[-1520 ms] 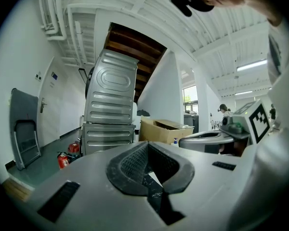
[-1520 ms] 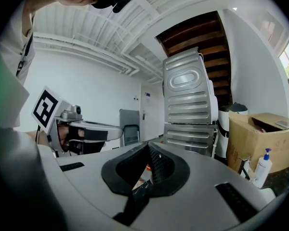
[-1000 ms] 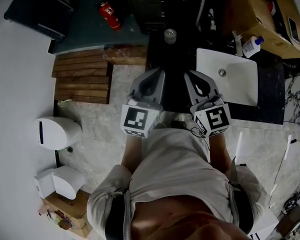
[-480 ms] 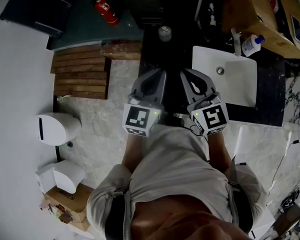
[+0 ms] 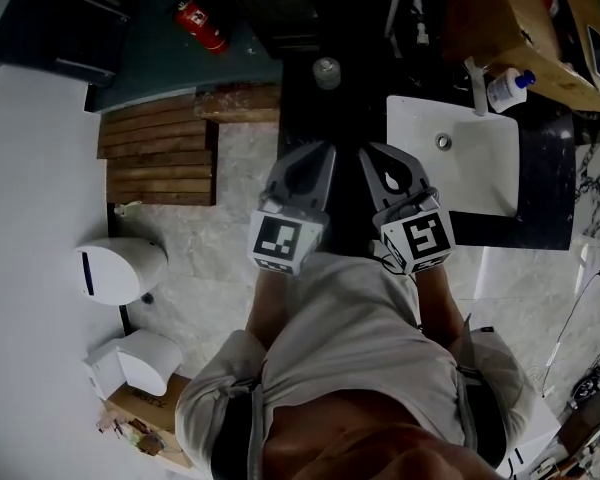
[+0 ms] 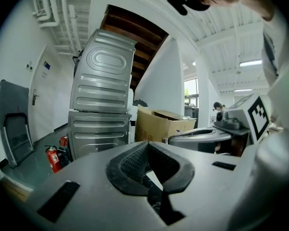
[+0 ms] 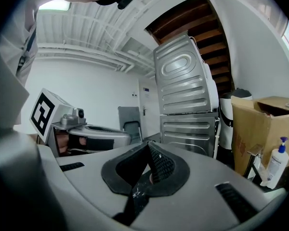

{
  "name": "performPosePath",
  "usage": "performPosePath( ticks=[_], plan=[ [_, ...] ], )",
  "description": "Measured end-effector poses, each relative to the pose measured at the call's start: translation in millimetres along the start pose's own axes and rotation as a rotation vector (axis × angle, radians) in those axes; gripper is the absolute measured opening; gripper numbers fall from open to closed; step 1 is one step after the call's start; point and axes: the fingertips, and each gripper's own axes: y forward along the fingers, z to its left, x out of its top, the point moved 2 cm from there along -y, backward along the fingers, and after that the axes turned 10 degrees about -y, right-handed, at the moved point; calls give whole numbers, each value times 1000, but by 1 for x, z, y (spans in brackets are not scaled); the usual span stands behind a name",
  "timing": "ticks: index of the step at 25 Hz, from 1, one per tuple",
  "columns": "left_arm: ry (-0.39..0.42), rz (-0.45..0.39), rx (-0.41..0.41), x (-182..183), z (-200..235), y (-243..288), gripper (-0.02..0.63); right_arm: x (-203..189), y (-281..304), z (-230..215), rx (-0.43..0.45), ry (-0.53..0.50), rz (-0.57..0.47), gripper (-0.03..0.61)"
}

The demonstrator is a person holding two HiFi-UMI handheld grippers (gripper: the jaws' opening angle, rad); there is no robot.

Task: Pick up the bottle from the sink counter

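Note:
The white bottle [image 5: 502,88] with a blue pump cap stands at the back corner of the white sink [image 5: 480,183], on the dark counter at the upper right. It also shows at the far right of the right gripper view, as the bottle [image 7: 278,163]. Both grippers are held side by side in front of the person's chest, well left of the bottle. The left gripper [image 5: 315,150] is shut and holds nothing; its jaws meet in the left gripper view [image 6: 147,146]. The right gripper [image 5: 373,151] looks shut and empty too, as its own view shows [image 7: 148,146].
A red fire extinguisher [image 5: 202,26] lies on the floor at the upper left, beside wooden slats [image 5: 160,153]. White bins [image 5: 120,268] stand at the left. Stacked metal machines [image 6: 101,105] and a cardboard box [image 6: 159,124] rise ahead. A small round jar [image 5: 327,71] sits on the dark surface.
Both grippers have sunk slightly and shifted together, staying side by side with jaws shut. The floor and the extinguisher have slid up and left in the head view.

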Motion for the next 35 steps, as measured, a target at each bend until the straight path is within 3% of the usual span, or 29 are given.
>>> performPosePath(
  ticks=[14, 35],
  plan=[
    [-50, 58, -36, -15, 68, 30, 2, -20, 66, -10, -38, 4, 92, -8],
    [-42, 160, -103, -58, 113, 85, 2, -55, 112, -25, -83, 18, 174, -8]
  ],
)
